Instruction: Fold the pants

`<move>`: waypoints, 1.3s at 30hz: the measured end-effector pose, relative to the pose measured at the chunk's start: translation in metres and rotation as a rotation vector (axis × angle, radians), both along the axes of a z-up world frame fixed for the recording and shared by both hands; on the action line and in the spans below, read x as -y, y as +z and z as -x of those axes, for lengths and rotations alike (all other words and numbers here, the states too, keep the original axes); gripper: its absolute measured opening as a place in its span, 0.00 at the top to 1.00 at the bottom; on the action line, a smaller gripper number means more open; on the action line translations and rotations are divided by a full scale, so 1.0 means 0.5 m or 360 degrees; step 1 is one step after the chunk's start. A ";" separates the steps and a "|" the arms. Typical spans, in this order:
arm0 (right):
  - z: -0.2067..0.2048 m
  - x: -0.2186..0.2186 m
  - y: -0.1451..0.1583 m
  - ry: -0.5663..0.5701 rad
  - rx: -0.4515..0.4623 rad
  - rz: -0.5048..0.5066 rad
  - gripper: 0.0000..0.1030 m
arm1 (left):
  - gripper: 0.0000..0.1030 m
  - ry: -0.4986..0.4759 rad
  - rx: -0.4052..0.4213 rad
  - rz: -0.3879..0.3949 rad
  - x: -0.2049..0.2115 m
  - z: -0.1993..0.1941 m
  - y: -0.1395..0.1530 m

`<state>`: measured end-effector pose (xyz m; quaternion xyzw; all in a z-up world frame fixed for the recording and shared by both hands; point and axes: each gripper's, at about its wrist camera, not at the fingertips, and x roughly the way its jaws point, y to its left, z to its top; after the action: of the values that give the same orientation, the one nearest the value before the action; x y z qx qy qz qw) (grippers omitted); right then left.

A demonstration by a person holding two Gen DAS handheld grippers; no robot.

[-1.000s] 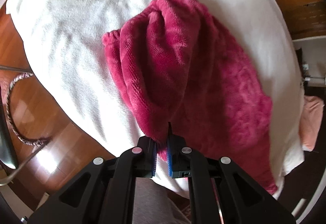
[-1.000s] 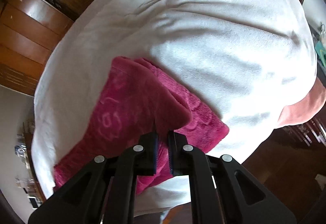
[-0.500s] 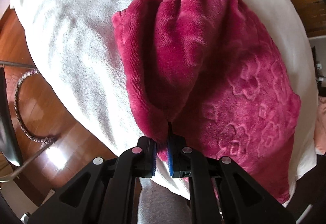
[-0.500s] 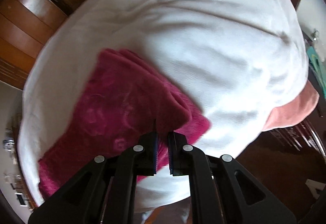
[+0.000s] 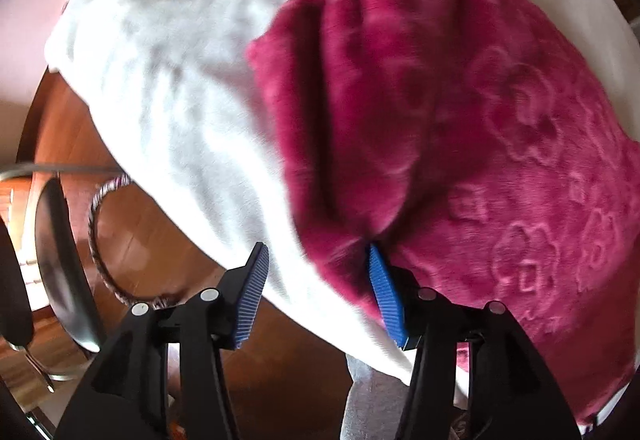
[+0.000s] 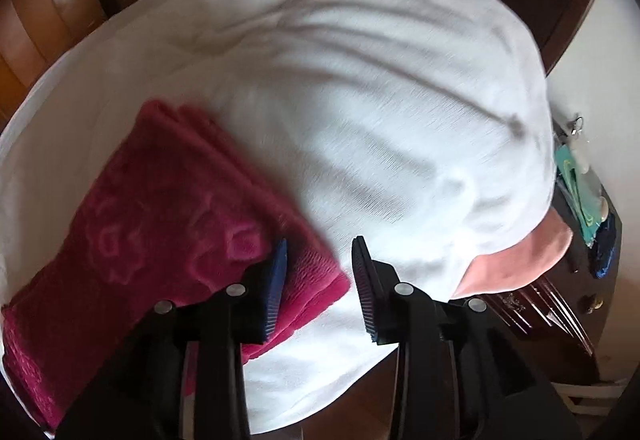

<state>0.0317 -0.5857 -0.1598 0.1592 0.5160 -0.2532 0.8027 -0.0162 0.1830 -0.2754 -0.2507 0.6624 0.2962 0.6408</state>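
Pants [image 5: 460,112] on white blanket [image 6: 380,120] | both hand-held grippers spread wide, apparently gripping nothing | no writing legible

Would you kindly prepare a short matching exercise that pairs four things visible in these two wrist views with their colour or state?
Things:
1. fluffy embossed fleece pants
2. soft bed cover
3. left gripper
4. flat pillow at the bed's edge

Descriptions:
A. salmon pink
B. white
C. open, fabric against one blue pad
D. magenta, lying folded

Pairs: 1-D, 2-B, 3-C, 4-A
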 end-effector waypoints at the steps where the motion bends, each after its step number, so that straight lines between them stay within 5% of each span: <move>1: 0.001 -0.006 0.013 0.0012 0.0022 0.0017 0.67 | 0.49 0.0026 0.0007 0.0007 -0.004 0.008 0.001; 8: -0.033 -0.101 0.054 0.0256 0.0117 0.0054 0.67 | 0.49 0.0051 0.0079 -0.0031 -0.017 0.022 0.037; 17: -0.072 -0.255 -0.016 0.0553 0.0002 -0.0093 0.67 | 0.50 0.0200 0.0147 -0.0090 -0.092 0.049 0.091; 27: -0.089 -0.381 -0.006 0.0680 -0.0062 -0.0086 0.67 | 0.50 0.0294 0.0232 0.0064 -0.172 0.035 0.024; 33: -0.127 -0.546 -0.006 0.0792 -0.0125 -0.0089 0.67 | 0.51 0.0289 0.0271 0.0127 -0.220 -0.002 -0.004; 34: -0.136 -0.585 -0.009 0.0839 -0.0138 -0.0088 0.67 | 0.60 0.0271 0.0238 0.0091 -0.230 -0.008 -0.009; 35: -0.145 -0.616 -0.013 0.0879 -0.0149 -0.0085 0.67 | 0.80 0.0233 0.0156 0.0007 -0.242 -0.016 -0.016; 39: -0.183 -0.760 -0.035 0.1046 -0.0203 -0.0097 0.67 | 0.88 0.0171 0.0013 -0.0110 -0.292 -0.019 -0.036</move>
<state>0.1231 -0.2059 -0.1771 -0.0080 0.5964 0.0252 0.8023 -0.0067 0.3291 -0.2933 -0.2649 0.6347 0.3519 0.6350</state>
